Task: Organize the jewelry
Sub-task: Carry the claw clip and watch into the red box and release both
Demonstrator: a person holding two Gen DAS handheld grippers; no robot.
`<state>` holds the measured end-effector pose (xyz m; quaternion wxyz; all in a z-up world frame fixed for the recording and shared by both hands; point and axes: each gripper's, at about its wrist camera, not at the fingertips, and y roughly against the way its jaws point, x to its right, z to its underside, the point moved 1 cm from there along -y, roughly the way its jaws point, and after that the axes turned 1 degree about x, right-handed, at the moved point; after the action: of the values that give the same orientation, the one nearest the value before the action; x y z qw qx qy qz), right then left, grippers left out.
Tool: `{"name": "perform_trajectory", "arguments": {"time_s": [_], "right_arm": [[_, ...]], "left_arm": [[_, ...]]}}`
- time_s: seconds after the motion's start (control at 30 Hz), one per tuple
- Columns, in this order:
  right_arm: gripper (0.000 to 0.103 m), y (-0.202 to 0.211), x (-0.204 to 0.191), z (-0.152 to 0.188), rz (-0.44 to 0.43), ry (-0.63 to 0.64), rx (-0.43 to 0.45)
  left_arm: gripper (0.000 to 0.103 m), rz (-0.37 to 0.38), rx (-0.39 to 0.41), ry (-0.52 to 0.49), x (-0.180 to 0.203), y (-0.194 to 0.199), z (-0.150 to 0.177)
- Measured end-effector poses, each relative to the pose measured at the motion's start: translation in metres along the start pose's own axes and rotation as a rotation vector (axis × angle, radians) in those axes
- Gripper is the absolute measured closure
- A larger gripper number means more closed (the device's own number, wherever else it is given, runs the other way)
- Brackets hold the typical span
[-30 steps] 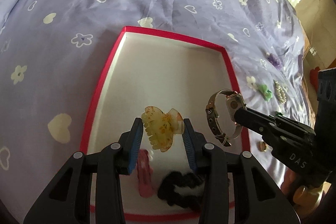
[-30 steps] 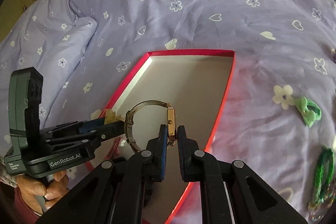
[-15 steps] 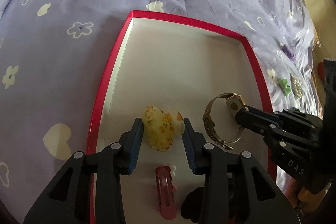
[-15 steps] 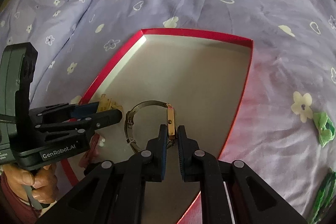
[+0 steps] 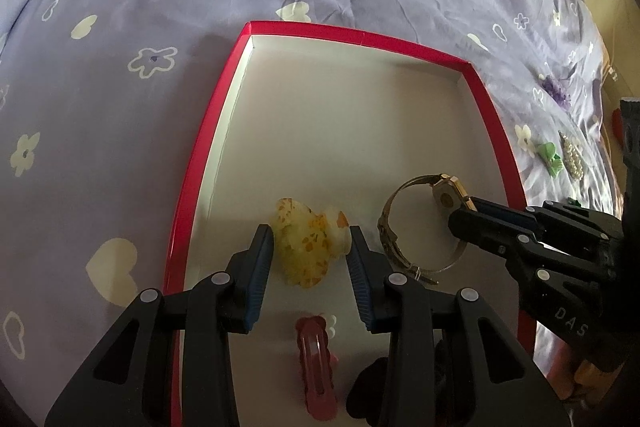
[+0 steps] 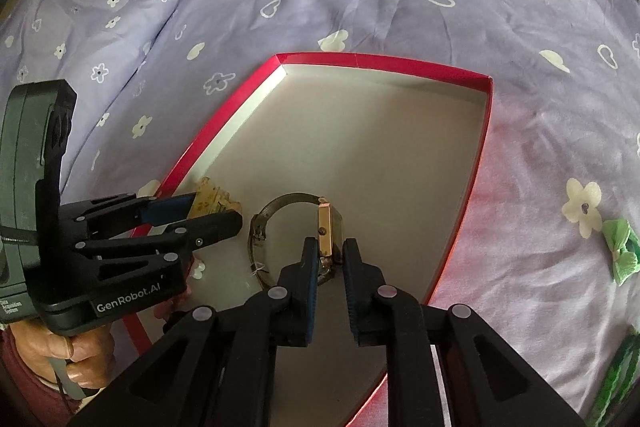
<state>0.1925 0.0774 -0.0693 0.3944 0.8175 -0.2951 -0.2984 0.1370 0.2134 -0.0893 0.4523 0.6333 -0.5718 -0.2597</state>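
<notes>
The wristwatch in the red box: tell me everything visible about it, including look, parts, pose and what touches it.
The wristwatch has a gold-toned rectangular case and a metal mesh-like band closed into a loop, with a small tag near the clasp. It stands on edge on the pale floor of the red-rimmed box, right of the yellow hair claw. Its case lies between the jaws of the right gripper, which are opening; a gap shows on the right side. The dial cannot be seen.

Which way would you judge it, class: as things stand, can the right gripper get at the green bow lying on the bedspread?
Probably yes. The green bow lies uncovered outside the red box, but the right gripper, jaws opening, first needs clear of the watch between them.
</notes>
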Motion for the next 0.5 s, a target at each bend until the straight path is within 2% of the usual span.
{"name": "perform_trajectory", "arguments": {"time_s": [0.17,0.37,0.5], "right_arm": [[0.087,0.002,0.0,0.0,-0.009,-0.008,0.005],[0.086,0.024,0.002,0.001,-0.032,-0.04,0.053],[0.073,0.05,0.006,0.01,-0.044,-0.066,0.107]], "left_arm": [[0.057,-0.004,-0.006,0.005,0.0,0.001,0.001],[0.055,-0.007,0.01,0.02,-0.002,0.011,0.006],[0.043,-0.003,0.04,0.041,-0.002,0.027,0.01]]}}
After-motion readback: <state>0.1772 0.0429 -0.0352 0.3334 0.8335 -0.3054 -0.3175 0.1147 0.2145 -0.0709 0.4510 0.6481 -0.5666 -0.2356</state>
